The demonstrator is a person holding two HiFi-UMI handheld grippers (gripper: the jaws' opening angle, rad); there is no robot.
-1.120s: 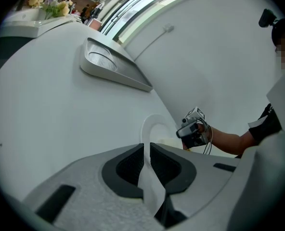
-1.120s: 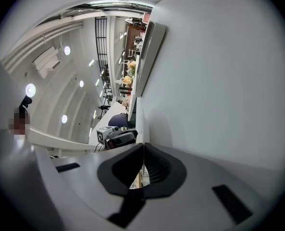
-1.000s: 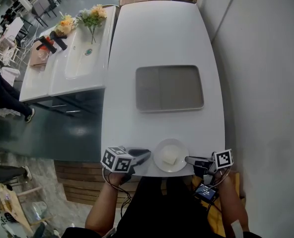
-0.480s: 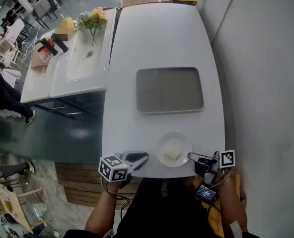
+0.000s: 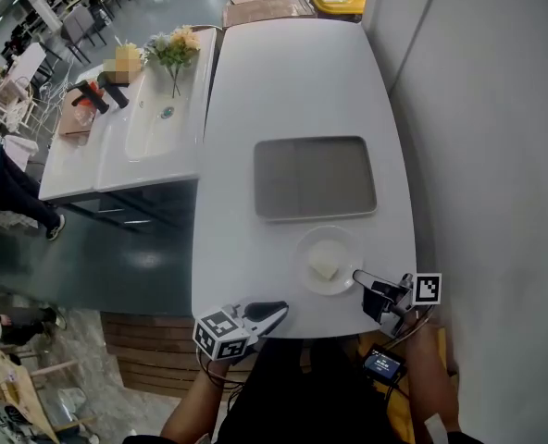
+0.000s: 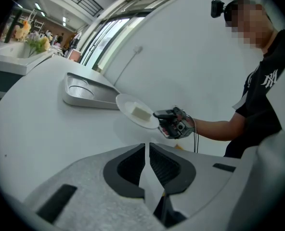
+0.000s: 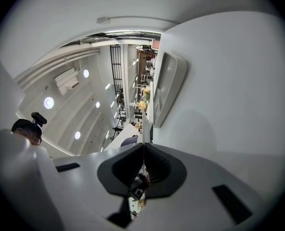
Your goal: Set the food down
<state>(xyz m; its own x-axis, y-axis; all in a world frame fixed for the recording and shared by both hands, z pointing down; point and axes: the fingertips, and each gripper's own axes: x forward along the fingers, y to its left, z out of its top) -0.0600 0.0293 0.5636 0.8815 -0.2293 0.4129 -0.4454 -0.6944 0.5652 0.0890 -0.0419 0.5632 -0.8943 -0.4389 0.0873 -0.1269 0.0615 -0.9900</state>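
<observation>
A small white plate (image 5: 307, 246) carrying a pale block of food (image 5: 324, 265) hangs just above the near end of the long white table (image 5: 292, 72). My right gripper (image 5: 359, 277) is shut on the plate's near right rim. In the right gripper view the plate's edge (image 7: 144, 129) shows as a thin white line between the jaws. The left gripper view shows the plate (image 6: 125, 105), the food (image 6: 141, 113) and the right gripper (image 6: 158, 114) tilted over the table. My left gripper (image 5: 279, 311) hovers at the table's near edge, jaws a narrow slit apart with nothing between them.
A grey rectangular tray (image 5: 315, 178) lies on the table just beyond the plate. A wall runs along the right. To the left stands a second white counter with flowers (image 5: 172, 49). A yellow bin (image 5: 339, 0) sits past the far end.
The right gripper has carried the plate up and away from the near edge toward the tray. The left gripper has rolled and moved slightly toward the lower right of the head view.
</observation>
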